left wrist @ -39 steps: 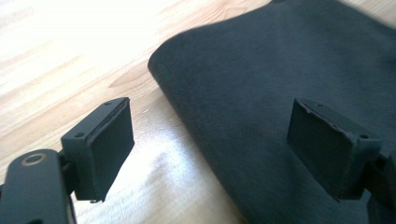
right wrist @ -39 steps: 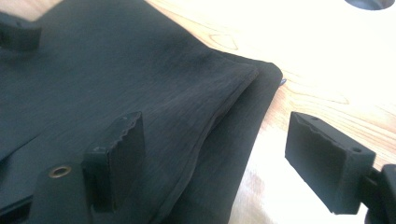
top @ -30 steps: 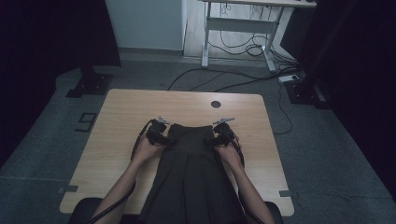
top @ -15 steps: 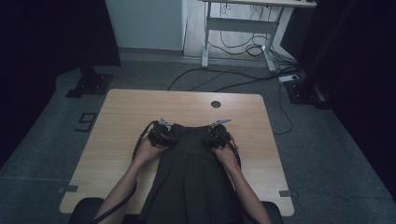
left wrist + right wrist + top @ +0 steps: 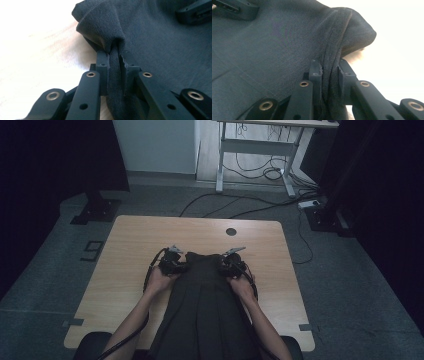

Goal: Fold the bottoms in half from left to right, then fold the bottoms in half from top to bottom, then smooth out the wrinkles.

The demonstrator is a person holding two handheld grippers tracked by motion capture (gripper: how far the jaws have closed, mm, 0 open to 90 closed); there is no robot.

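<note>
- The wooden tabletop (image 5: 130, 245) is carrying a dark garment (image 5: 205, 305) that is lying along its middle, running from between the 2 grippers down to the near edge; the high view is also showing a round hole (image 5: 230, 231) near the tabletop's far edge.
- The dark garment is looking pleated in the high view, while the 2 gripper views are showing its fine knit and a stitched seam.
- The person's left hand (image 5: 159, 281) and right hand (image 5: 243, 285) are each holding a gripper at the garment's far corners.
- The left gripper (image 5: 172, 265) is sitting at the garment's far left corner; in the left gripper view its jaws are standing nearly closed, pinching a bunched fold of the cloth (image 5: 115, 72) between them, with the bright tabletop to the left.
- The right gripper (image 5: 231, 265) is sitting at the far right corner; in the right gripper view its jaws are likewise clamping a gathered fold of cloth (image 5: 330, 75).
- Each gripper view is catching part of the other gripper resting on the cloth farther off.
</note>
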